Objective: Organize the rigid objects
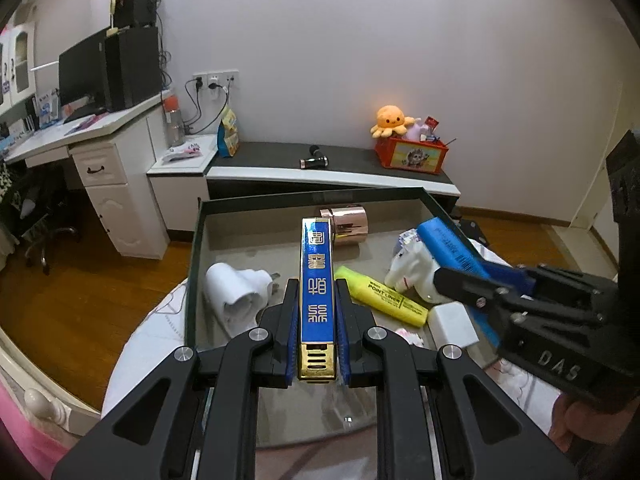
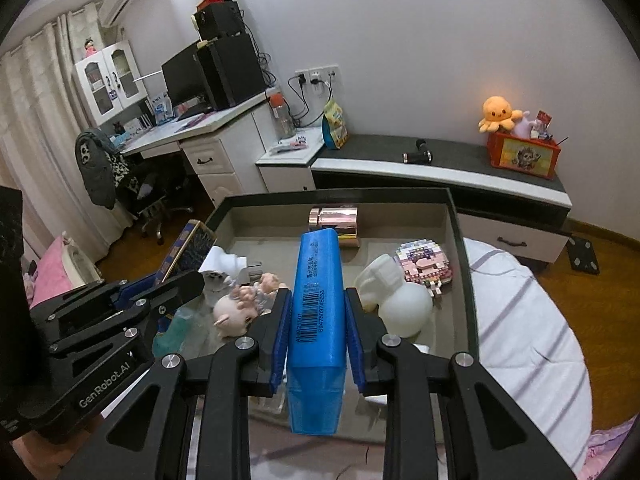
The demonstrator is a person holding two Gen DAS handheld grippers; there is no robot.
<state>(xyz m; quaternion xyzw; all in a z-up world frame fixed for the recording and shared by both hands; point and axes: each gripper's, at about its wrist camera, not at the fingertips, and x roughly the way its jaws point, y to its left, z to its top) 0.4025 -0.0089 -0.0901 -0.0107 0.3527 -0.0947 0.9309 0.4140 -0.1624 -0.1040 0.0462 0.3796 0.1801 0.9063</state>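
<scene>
Left gripper (image 1: 317, 300): pinching a slim blue-and-gold box (image 1: 317, 292) by its long sides, the box sticking out past the fingers toward twelve o'clock, above the tray.
Right gripper (image 2: 316, 312): clamped on a blue plastic case (image 2: 318, 308) with a barcode on its upper face; in the left view it comes in from three o'clock with the case angled toward eleven.
Tray (image 1: 194, 240): a shallow dark-rimmed box with a grey floor, sitting on a white round surface (image 2: 520, 300); both held things hang over it.
Rose-gold cylinder (image 1: 347, 220): lying on its side at the tray's far wall, twelve o'clock from the slim box's tip.
Yellow highlighter (image 1: 380, 296): flat on the tray floor, at two o'clock from the left gripper's fingers.
White plug adapter (image 1: 240, 288): on the tray floor at nine o'clock from the slim box.
White figurine (image 2: 396, 292): just at three o'clock of the blue case, with a pixel-block toy (image 2: 424, 264) touching it on the far side.
Pink doll (image 2: 240, 308): on the tray floor at nine o'clock of the blue case.
Background: a low dark-topped bench (image 1: 340, 160) with an orange octopus plush (image 1: 390, 120).
</scene>
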